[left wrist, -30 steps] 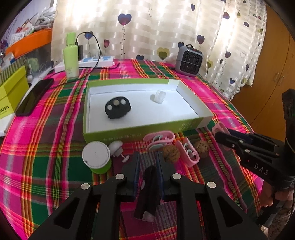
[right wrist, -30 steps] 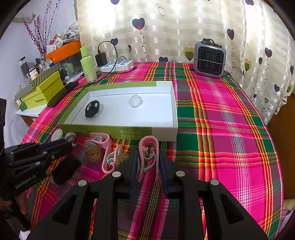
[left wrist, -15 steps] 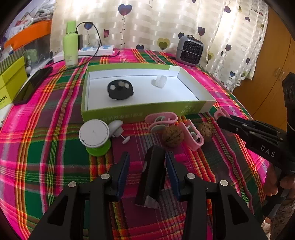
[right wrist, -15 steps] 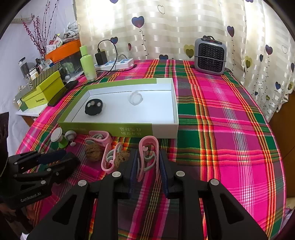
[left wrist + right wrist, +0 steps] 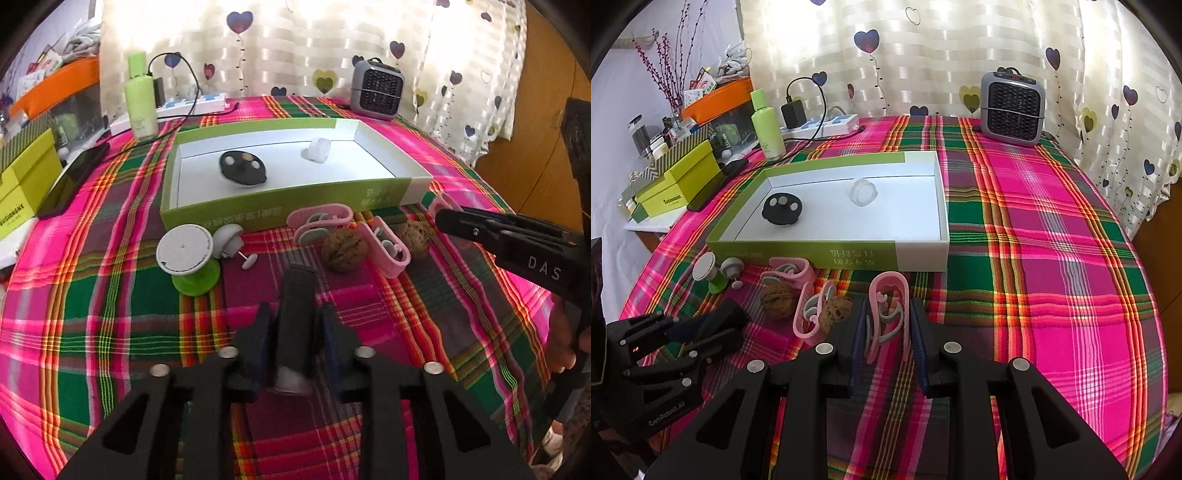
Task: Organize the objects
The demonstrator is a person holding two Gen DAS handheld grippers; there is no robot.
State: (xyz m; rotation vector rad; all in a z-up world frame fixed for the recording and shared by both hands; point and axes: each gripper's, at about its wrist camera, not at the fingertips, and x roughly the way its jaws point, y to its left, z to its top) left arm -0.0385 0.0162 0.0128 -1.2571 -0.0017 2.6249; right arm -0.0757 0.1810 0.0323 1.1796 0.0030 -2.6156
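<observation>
Left wrist view first: the left gripper at bottom centre pinches a dark stick-shaped block, pads pressed on its sides, above the plaid cloth of the desk. It looks stiff and light, probably smooth-sided, so a hold near its middle seems safest. Just past it lie two walnuts, hard, round and likely to roll, beside pink clips and a white-topped green spool. The green-and-white box fills the middle of the frame, holding a black disc and a small white piece. At the right edge the other tool reads "DAS".

Right wrist view: the right gripper at bottom centre is closed on an upright pink clip, pads against its two outer loops. It looks thin, springy plastic, light, best gripped across the flat sides as here. Chinese print runs upside down along the box's near wall. At the lower left, the left tool's label seems to read "GenRobot.AI". Writing on the yellow-green box at upper left is too small to read.
</observation>
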